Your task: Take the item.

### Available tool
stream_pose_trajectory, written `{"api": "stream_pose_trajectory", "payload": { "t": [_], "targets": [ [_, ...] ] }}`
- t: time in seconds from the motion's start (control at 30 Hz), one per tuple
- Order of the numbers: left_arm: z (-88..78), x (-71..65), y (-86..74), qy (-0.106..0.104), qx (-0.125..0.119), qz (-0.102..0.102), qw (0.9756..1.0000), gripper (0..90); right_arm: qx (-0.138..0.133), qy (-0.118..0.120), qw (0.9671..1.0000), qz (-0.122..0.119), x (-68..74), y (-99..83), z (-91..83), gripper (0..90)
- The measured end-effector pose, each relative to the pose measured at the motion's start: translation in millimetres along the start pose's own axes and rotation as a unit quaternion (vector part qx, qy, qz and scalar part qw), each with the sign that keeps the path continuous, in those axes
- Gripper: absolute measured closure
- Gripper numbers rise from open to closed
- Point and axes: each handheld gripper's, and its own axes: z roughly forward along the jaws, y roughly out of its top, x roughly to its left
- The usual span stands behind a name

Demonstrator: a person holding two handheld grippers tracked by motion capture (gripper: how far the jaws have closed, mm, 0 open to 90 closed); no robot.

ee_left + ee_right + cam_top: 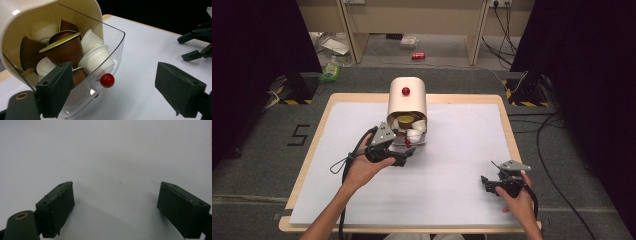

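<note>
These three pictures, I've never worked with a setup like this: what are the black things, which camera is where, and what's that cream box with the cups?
No robot arm here: a person holds a hand-operated two-jaw tool in each hand. The high view looks down from above the person's side of the table. The left gripper sits right at the front of the cream container; the right gripper rests apart, low on the white surface. The other two pictures come from cameras riding on each gripper, looking along its black jaws. The left gripper view shows the container's clear drawer pulled open, full of brown and white coffee capsules, with a red knob on its front. Both grippers stand open and hold nothing.
</note>
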Motion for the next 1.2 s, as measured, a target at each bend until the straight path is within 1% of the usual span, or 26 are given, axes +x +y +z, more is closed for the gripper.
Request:
{"api": "stream_pose_trajectory", "payload": {
  "t": [0.07,0.23,0.57,0.77,0.93,1.2],
  "targets": [
    [-1.1,-0.3,0.0,-0.005,0.002,-0.004,1.0000,15.1,0.000,0.000,1.0000,0.002,0.5,0.0,-0.1,14.6],
    [-3.8,-3.3,-2.1,-0.008,0.004,-0.001,1.0000,15.3,0.000,0.000,1.0000,0.000,-0.1,0.0,0.0,14.5],
    [-11.6,-11.1,-7.8,-0.021,0.007,-0.013,0.9997,16.6,0.000,0.000,1.0000,0.001,0.3,0.0,-0.1,14.5],
    [-13.6,-14.1,-10.2,-0.018,0.007,-0.011,0.9997,17.1,0.000,0.000,1.0000,0.001,0.3,0.0,0.0,14.6],
    [-16.3,-16.6,-12.1,-0.022,0.012,-0.009,0.9997,17.1,0.000,0.000,1.0000,0.001,0.3,0.0,0.0,14.5],
    [-18.0,-17.8,-14.2,-0.023,0.012,-0.011,0.9996,17.1,0.000,0.000,1.0000,0.002,0.4,0.0,0.0,14.5]
  ]
}}
